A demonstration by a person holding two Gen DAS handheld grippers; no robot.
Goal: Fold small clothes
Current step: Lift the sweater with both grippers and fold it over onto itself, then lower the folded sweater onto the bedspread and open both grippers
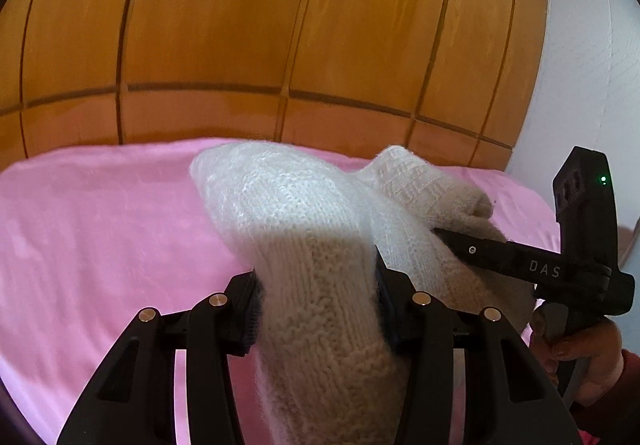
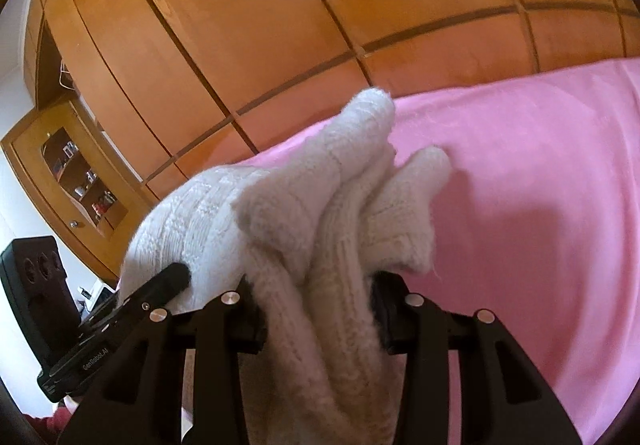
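Cream knit fills both my views. My left claw (image 1: 316,301) is pinching the sock (image 1: 316,229), pads pressed into the wool on either side, and the ribbed part bulges up between them and hangs down toward the camera. My right claw (image 2: 316,305) is clamped on the same sock (image 2: 304,205), a thick bunch of knit squeezed between its pads, with two rounded ends poking up and away from me.

From the left view I see the right claw (image 1: 452,235) coming in from the right edge, its tip sunk into the far side of the wool, and a hand (image 1: 588,357) in a dark red sleeve (image 1: 628,385) gripping its handle. From the right view the left claw (image 2: 176,277) comes in from the lower left, its tip against the knit.

So the sock is held off the blanket (image 1: 100,229) between the two claws, bunched and doubled over itself. Whether any of it brushes the pink surface underneath, I cannot tell. The blanket (image 2: 540,185) lies smooth around it and carries a shadow right of the sock.

Beyond the pink edge stands an orange-brown wooden wardrobe (image 1: 280,25). In the right view a glass-fronted cabinet (image 2: 80,181) with small items on its shelves sits at the far left.
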